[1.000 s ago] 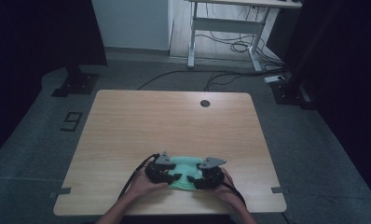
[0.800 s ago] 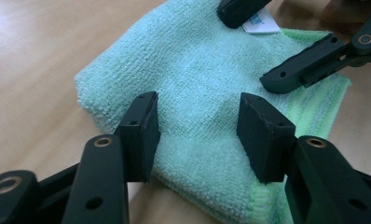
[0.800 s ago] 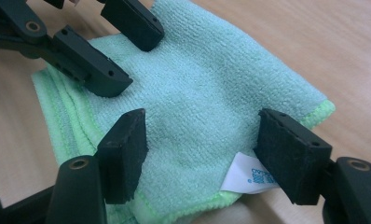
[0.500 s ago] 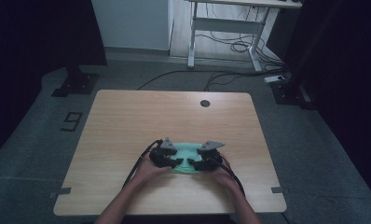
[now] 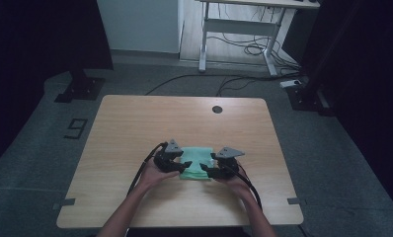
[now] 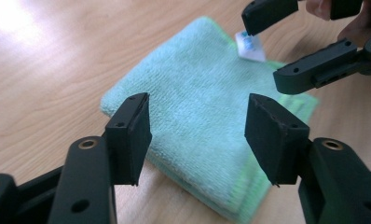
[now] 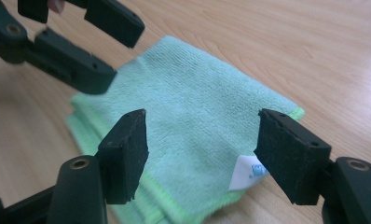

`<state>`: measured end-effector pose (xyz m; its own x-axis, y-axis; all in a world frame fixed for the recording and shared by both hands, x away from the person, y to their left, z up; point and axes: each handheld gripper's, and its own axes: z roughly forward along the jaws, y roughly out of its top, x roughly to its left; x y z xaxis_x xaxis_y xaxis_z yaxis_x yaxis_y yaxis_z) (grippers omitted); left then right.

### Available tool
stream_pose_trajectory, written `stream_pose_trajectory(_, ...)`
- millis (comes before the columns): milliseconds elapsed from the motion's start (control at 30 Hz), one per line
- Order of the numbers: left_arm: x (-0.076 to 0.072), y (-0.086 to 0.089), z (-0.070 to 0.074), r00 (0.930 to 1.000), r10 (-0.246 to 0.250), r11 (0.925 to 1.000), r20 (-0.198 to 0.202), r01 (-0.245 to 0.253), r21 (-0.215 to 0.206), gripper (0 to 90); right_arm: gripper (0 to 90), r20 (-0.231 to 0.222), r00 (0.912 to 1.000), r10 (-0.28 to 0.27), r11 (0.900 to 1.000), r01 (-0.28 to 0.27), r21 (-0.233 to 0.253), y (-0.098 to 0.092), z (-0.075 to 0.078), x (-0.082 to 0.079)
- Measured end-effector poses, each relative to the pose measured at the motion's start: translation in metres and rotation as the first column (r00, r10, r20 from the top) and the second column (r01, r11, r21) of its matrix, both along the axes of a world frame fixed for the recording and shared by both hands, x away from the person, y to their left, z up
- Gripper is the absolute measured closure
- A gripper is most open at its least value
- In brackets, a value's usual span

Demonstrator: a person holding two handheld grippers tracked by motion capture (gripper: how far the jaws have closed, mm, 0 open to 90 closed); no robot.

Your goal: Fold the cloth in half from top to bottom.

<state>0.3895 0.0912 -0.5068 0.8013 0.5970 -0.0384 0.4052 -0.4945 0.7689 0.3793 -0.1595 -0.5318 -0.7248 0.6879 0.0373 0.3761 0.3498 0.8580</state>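
So the wooden table point(image 5: 135, 123) has a folded green towel point(image 5: 197, 165) sitting near its front edge, between both grippers. Biggest risk I'd say: a shallow pinch grabs just the top layer and the fold falls open. Left gripper point(image 6: 197, 135) and right gripper point(image 7: 204, 147) both hover spread wide, holding nothing, right one near the white tag point(image 7: 246, 173).

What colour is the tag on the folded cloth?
White with blue print, on the mint-green cloth; the tag shows best in the right gripper view.
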Motion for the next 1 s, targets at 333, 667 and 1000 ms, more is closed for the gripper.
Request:
stream_pose_trajectory(333,-0.026,0.015,0.009,0.9977,0.029,0.9995,0.061,-0.028,-0.017,37.1,35.6,0.037,0.9992,-0.017,1.0,0.016,0.026,-0.012,0.004,-0.023)
stream_pose_trajectory(667,-0.056,0.041,0.004,0.9954,0.059,0.9967,0.075,-0.055,-0.061,37.1,36.1,0.016,0.9995,-0.026,0.999,0.026,0.027,-0.025,-0.011,-0.05)
stream_pose_trajectory(1000,-0.081,0.056,-0.005,0.9963,0.066,0.997,0.055,-0.064,-0.043,37.0,36.1,-0.01,0.9975,-0.071,0.997,0.071,0.009,-0.044,-0.015,-0.075)
